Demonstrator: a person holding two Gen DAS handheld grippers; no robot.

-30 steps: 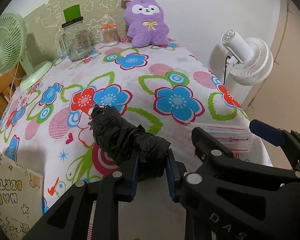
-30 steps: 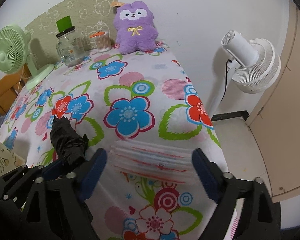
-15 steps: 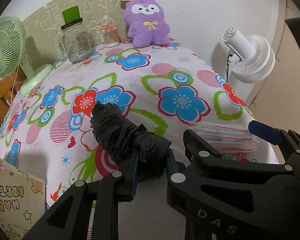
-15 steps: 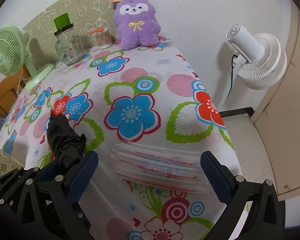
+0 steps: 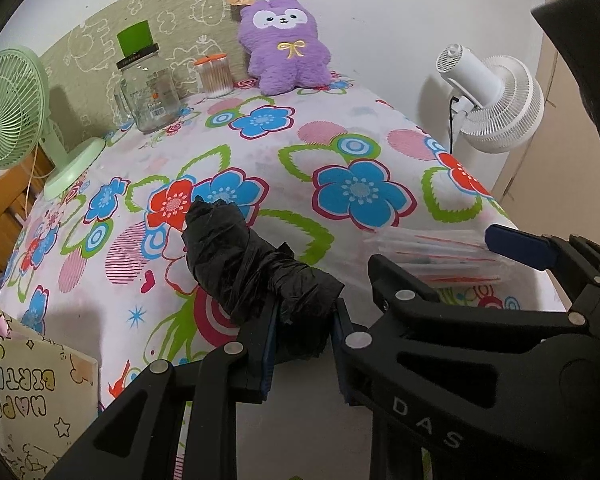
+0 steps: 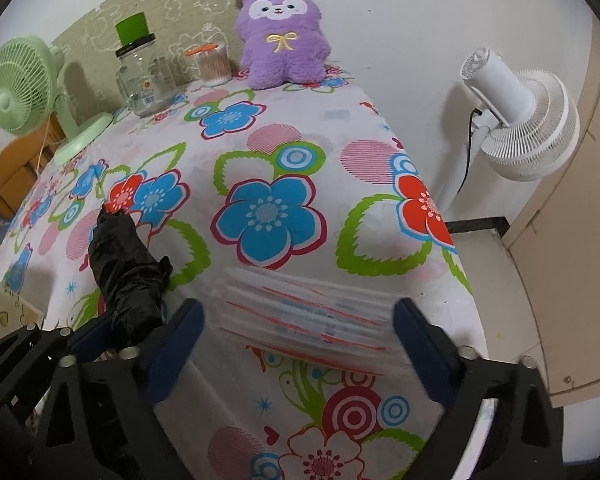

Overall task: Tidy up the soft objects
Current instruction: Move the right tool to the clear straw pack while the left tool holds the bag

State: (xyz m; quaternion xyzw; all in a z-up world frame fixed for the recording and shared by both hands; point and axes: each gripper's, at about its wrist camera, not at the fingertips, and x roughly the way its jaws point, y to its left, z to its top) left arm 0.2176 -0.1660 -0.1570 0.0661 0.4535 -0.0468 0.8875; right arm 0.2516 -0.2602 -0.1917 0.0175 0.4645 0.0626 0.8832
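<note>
Left tongs (image 5: pixel 302 346) are clamping the black plastic bag roll (image 5: pixel 244 264) above the counter's (image 6: pixel 268 148) near edge. Right tongs (image 6: pixel 298 340), just closing slightly, are straddling the clear bag stack (image 6: pixel 300 312) without touching, beside the right edge; the floral middle is lying bare.

Even, fairly bright indoor light falls from above and in front. The green fan (image 5: pixel 4 108) and glass jar (image 5: pixel 148 92) throw soft shadows onto the wall behind them. Fisheye distortion bows the flowered tablecloth (image 6: pixel 268 216) and darkens the corners. The stack of clear bags (image 6: pixel 304 316) appears slightly smeared; the black bundle (image 5: pixel 252 272) shows faint sheen.
</note>
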